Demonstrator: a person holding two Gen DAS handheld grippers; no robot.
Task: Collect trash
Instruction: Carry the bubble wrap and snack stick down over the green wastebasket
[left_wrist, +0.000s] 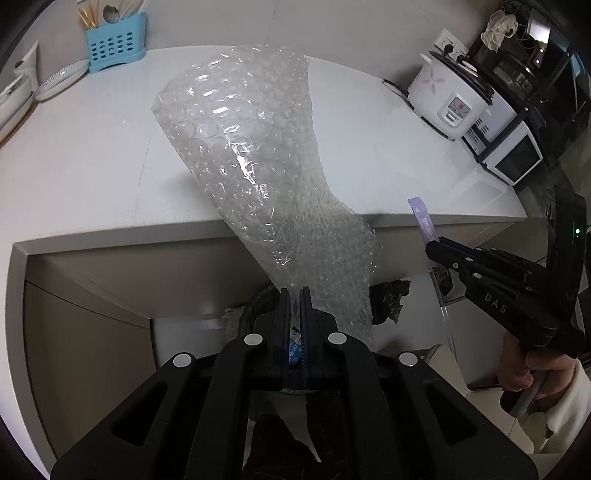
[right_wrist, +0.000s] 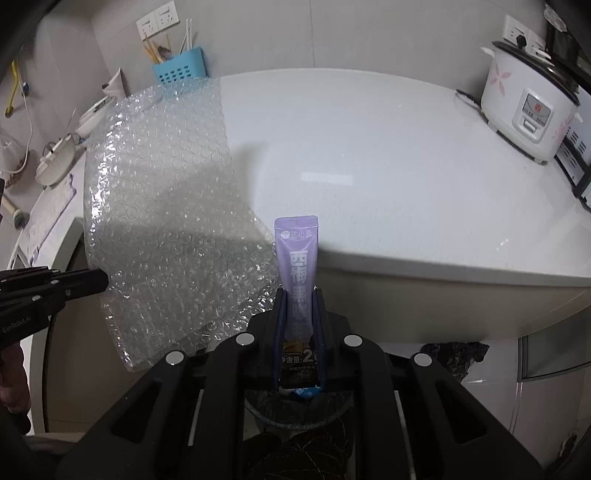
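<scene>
Over on the left, a blue cutlery caddy (left_wrist: 117, 43) is standing at the back of the white surface (left_wrist: 92, 155), with a plate (left_wrist: 61, 79) lying beside it. The left gripper (left_wrist: 294, 295) is clenching the lower edge of a sheet of bubble wrap (left_wrist: 251, 155), which is rising up and fanning out in the air in front of the surface edge. To its right, the right gripper (right_wrist: 298, 295) is grasping a purple sachet (right_wrist: 297, 258) upright between its fingers, also held off the surface at its front edge. Below both grippers a dark-lined bin (right_wrist: 295, 410) is showing. Far right, a white rice cooker (right_wrist: 524, 107) is sitting on the surface near the wall.
</scene>
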